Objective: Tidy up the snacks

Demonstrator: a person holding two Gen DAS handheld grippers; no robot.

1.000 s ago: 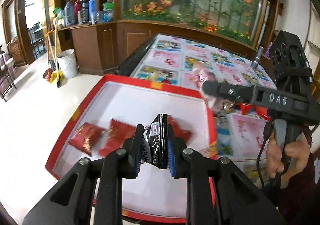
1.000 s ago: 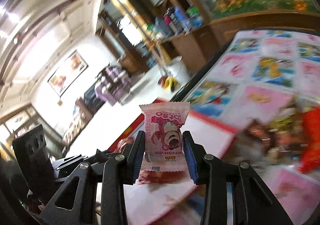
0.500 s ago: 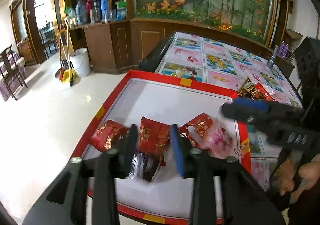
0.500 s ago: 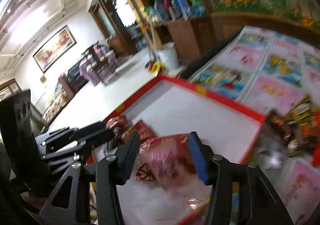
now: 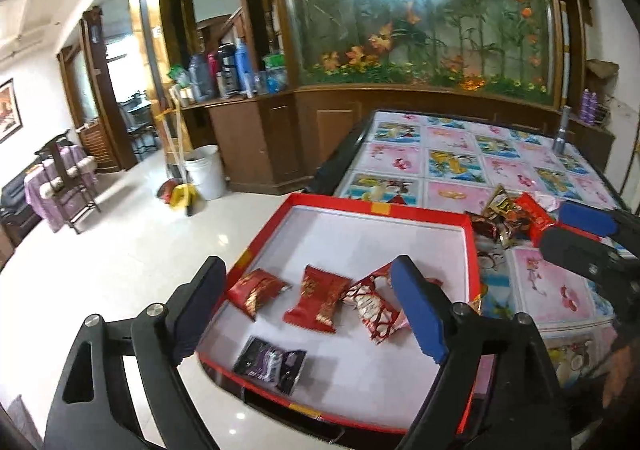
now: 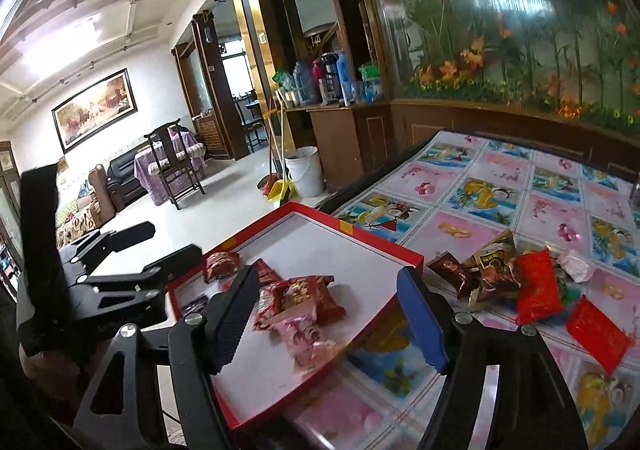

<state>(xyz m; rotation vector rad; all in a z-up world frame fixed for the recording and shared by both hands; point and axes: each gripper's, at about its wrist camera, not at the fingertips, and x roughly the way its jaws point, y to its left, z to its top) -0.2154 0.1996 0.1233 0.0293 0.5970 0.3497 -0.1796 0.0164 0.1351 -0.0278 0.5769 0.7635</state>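
Note:
A red box lid with a white inside [image 5: 376, 205] [image 6: 344, 228] lies at the table's left edge. In it lie several red snack packs [image 5: 318, 300], a black pack [image 5: 272, 364] near its front rim and a pink pack [image 6: 306, 334]. My left gripper [image 5: 312, 310] is open and empty above the lid's front part. My right gripper [image 6: 328, 318] is open and empty above the pink pack. A pile of loose snacks [image 6: 516, 274] [image 5: 508, 215] lies on the table right of the lid.
The table has a colourful picture cloth [image 5: 460, 161]. A flat red packet [image 6: 598, 332] lies at the right. A grey cylinder [image 5: 561, 129] stands at the far right edge. A wooden cabinet and aquarium wall [image 5: 400, 49] are behind. White floor lies to the left.
Both grippers have opened. The black pack left my left gripper and the pink pack left my right gripper; both lie in the lid now. Both grippers have pulled back.

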